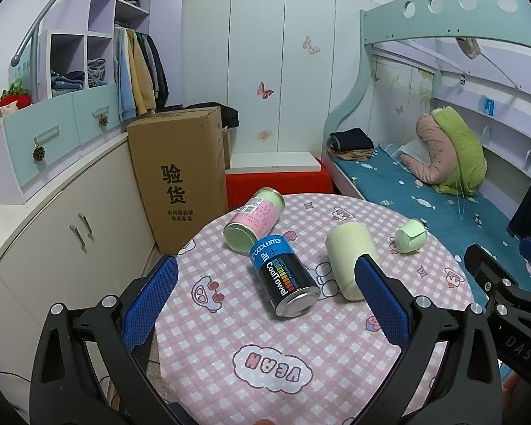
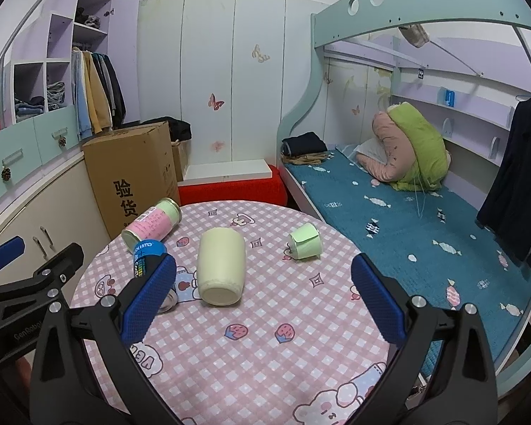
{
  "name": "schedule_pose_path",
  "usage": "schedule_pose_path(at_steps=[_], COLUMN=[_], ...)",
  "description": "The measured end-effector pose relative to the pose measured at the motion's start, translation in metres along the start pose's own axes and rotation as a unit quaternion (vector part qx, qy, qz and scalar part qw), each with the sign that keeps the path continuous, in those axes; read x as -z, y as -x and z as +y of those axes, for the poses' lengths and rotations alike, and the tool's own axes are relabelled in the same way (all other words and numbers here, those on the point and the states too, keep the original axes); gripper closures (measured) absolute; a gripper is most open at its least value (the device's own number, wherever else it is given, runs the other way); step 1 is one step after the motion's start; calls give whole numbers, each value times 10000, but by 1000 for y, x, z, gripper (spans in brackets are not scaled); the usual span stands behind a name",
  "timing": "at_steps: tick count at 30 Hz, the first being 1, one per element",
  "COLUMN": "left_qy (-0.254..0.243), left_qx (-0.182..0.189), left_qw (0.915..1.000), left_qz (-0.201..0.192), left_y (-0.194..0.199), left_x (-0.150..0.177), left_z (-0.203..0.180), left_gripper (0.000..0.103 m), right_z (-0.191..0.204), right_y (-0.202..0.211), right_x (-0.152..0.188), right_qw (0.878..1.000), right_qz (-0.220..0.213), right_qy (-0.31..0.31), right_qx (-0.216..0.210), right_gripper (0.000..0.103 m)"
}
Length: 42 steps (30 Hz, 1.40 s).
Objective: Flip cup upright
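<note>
Two grippers, left gripper (image 1: 265, 304) and right gripper (image 2: 263, 297), hover wide open and empty above the counter (image 2: 265, 354); a pale cup (image 2: 221, 271) lies there, seemingly on its side.

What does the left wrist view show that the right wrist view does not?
Only the left wrist view shows the whole blue can with its metal end; in the right view a finger hides most of it. Only the right view shows the dark coat hanging by the bed. Both show the table, the pink can, the cream cup and the small green cup, all on their sides.
</note>
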<state>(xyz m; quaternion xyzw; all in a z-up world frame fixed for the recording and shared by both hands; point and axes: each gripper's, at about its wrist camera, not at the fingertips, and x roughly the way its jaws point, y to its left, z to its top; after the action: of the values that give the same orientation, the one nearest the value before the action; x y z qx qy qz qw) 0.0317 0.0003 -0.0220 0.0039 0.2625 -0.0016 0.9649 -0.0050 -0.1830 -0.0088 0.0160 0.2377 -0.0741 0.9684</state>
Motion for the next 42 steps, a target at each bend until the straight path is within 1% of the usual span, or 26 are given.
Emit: schedule_pose_path(at_steps=[10,13,19,22,24,26,27,33,39,42], left_qy=[-55,-48,247,232,261,289,288,314,329,352], left_qx=[-54,-57,129,127,196,193,193,78,-45,23], left_qw=[9995,9995,9980,9969,9954,9930,9923,9888,9856,9843], left_qz=[293,322,576,743,903,1132,1185,1460,1659,1730], left_y=[-33,-44,-67,-80,-91,-106,-111,-142,-167,-176], left_x=[2,5,8,9,9,11,11,18,22,25], left_z=[1,4,8,3,-1,-6,-8,-14,-18,-22], left_gripper=[7,7,7,7,7,7,7,7,7,7], right_z=[0,0,4,3,2,-1,-2,-5,-4,-5], right_y=[-34,-46,-70,-80,-88,-97,-101,-132,-157,-164], right_x=[2,4,7,8,10,12,13,20,24,27], right_qw=[9996,9992,9986,9983,9981,9977,9975,9956,9945,9942], right_qz=[271,378,518,566,595,654,679,903,1014,1054], right_qy=[-77,-81,-93,-114,-145,-171,-183,-236,-247,-226], right_qx=[-24,-36,-52,-45,-16,5,14,51,10,1], right_gripper=[5,5,5,5,5,5,5,5,5,5])
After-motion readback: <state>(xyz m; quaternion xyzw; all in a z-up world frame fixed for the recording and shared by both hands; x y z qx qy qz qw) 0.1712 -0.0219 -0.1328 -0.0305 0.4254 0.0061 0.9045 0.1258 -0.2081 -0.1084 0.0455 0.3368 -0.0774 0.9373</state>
